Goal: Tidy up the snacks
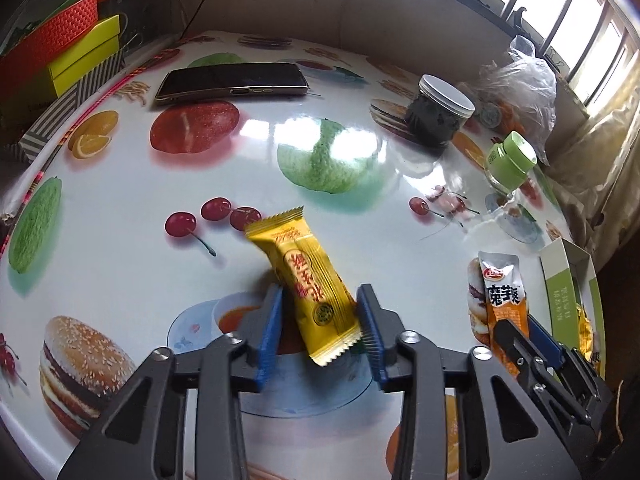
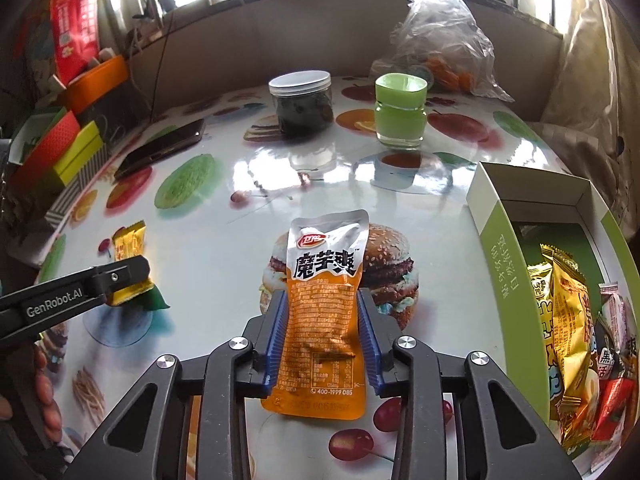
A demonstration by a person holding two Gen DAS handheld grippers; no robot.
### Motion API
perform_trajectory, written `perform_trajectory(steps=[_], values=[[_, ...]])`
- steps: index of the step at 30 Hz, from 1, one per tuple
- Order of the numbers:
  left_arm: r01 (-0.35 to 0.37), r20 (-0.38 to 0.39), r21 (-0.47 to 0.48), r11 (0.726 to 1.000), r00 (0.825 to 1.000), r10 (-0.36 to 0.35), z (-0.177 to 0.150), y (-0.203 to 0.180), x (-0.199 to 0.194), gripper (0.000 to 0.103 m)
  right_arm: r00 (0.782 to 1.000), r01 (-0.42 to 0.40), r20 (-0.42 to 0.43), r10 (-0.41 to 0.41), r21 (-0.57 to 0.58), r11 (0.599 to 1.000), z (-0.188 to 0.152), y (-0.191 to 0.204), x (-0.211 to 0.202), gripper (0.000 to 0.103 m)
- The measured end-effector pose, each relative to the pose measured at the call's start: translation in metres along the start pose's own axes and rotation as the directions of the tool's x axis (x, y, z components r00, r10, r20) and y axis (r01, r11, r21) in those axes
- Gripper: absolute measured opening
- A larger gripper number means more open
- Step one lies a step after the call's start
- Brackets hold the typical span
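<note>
left gripper: narrow gap, clamped on one yellow snack bar, mid-table
right gripper: clamping one orange pouch
green box: table's right edge, perhaps six snacks inside
jars: two, far side
table: centre open

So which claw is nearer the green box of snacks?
Right. The right claw, with the orange pouch between its pads, sits just beside the green box; the left claw, at the yellow packet, is further away.
</note>
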State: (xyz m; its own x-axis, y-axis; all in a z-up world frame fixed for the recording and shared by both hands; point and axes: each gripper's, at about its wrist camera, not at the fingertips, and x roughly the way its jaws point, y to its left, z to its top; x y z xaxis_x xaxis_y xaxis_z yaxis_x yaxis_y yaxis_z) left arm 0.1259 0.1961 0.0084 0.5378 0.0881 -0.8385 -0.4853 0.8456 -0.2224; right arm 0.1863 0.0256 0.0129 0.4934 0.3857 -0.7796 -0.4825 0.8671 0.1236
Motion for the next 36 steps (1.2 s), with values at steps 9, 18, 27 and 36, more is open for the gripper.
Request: perform_trajectory(steps=[9,18,27,36], values=[[0.012,0.018,0.048,0.999,1.000,-0.013,-0.005,-0.008,-0.006,0.031,1.000,-0.008,0.022,0.008,0.010,1.000,0.002,-0.005,-0.006,0.011],[0.020,0.010,0.044,0.999,1.000,-0.020,-0.007,-0.006,-0.006,0.031,0.997,-0.078,0.012,0.077,0.150,0.986,-0.003,-0.027,-0.005,0.044],[0.039,-0.004,0.039,0.998,0.999,-0.039,-0.009,-0.005,-0.004,0.032,0.998,-0.053,-0.031,0.053,-0.011,0.999,-0.003,0.011,0.003,0.062],[0.028,-0.004,0.059,0.998,1.000,-0.028,-0.009,-0.009,-0.002,0.035,0.999,0.028,-0.030,-0.030,-0.063,0.998,-0.005,0.014,0.004,0.045]])
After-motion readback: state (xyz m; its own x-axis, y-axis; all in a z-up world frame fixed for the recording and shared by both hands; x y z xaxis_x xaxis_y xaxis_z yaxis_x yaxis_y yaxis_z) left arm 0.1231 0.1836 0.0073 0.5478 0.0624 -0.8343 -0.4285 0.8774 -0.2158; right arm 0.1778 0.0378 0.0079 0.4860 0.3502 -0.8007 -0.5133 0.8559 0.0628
